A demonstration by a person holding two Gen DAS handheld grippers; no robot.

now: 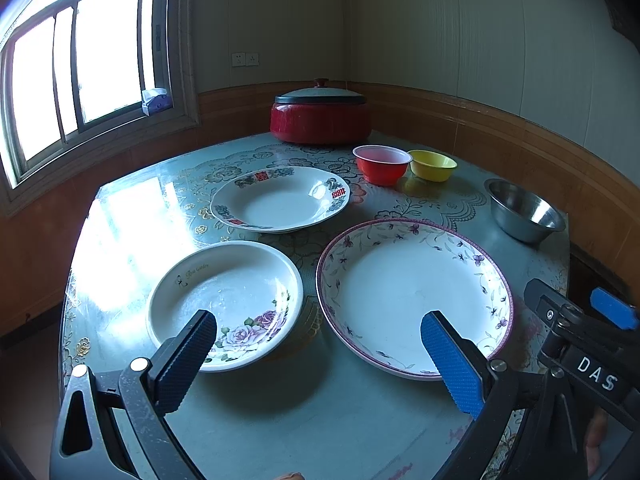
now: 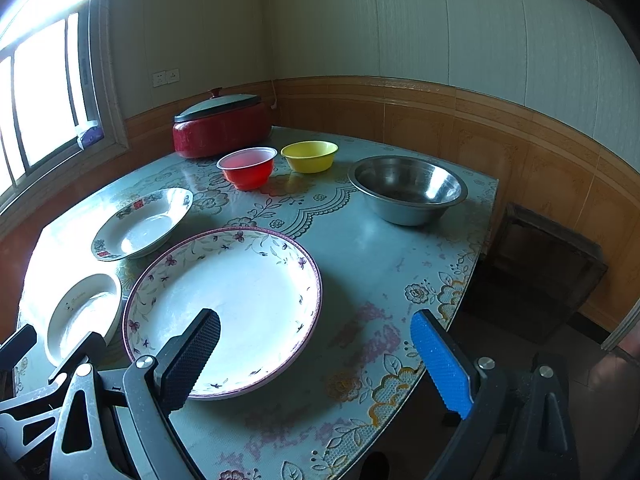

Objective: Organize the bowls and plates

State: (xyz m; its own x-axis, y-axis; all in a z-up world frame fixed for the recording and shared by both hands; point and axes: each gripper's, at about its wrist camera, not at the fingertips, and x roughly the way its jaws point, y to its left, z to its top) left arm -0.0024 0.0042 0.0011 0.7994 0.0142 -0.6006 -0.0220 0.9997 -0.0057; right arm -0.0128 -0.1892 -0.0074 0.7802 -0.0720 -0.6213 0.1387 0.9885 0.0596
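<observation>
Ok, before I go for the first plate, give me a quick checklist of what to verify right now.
1. Left hand-held gripper open and holding nothing: ok.
2. Right hand-held gripper open and holding nothing: ok.
3. Big purple-rimmed plate holds nothing and has nothing stacked on it: ok.
4. Rose plate and red-marked plate lie apart, flat on the table: ok.
5. Red bowl, yellow bowl and steel bowl upright, not nested: ok.
6. Whether the bowls are clean inside: cannot tell.
</observation>
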